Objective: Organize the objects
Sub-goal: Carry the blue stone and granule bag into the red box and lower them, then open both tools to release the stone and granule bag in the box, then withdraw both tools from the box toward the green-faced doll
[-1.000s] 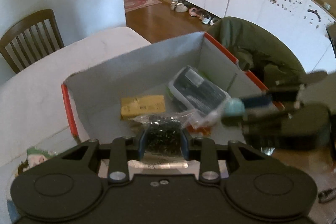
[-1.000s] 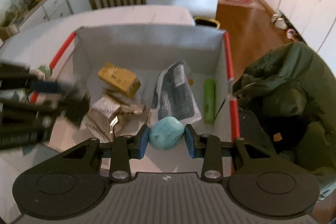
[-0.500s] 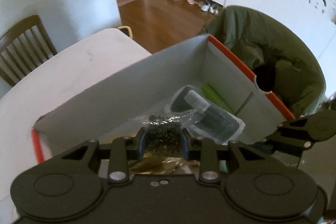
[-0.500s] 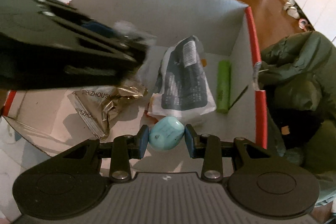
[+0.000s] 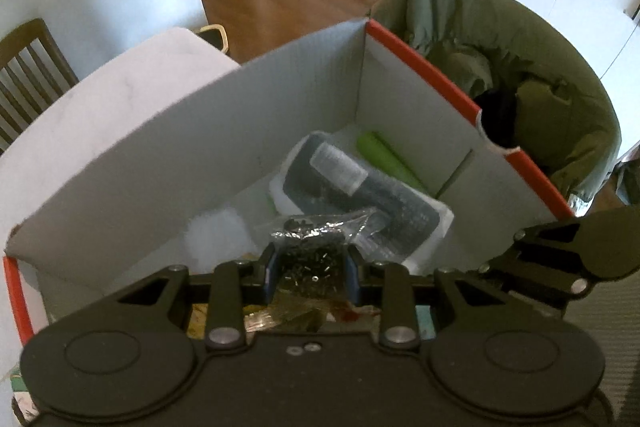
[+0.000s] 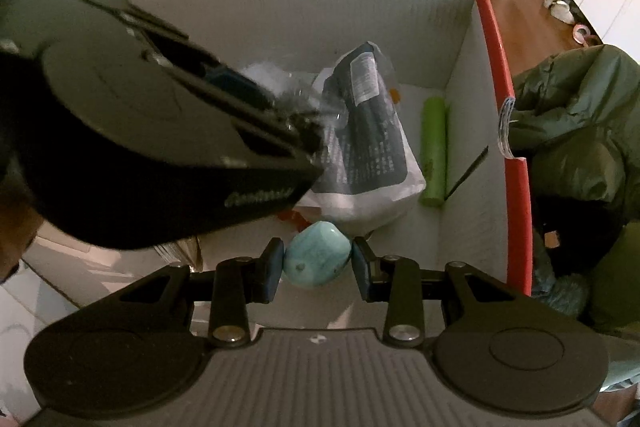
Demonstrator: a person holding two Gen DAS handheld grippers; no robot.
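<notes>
Left hand-held gripper: pinching a clear bag of small dark screws between its blue pads, held above the near left part of the box.
Bag's position: hanging over the box floor, its top drooping forward toward the dark padded pouch; below it lies a crinkled foil wrapper, mostly hidden.
Right hand-held gripper: closed on a turquoise rounded lump, over the near right part of the box.
Lump's position: just short of the white edge of the dark padded pouch, with bare box floor directly beneath and to the right.
Green cylinder: lying along the right wall, long axis running front to back, well to the right of the lump.
Deciding relation: both loads are already inside the box walls, so each drop spot lies straight down. The left one sits higher and crosses over in front of the right one in the right wrist view.
Likely next: release, lowering first to avoid bouncing.
</notes>
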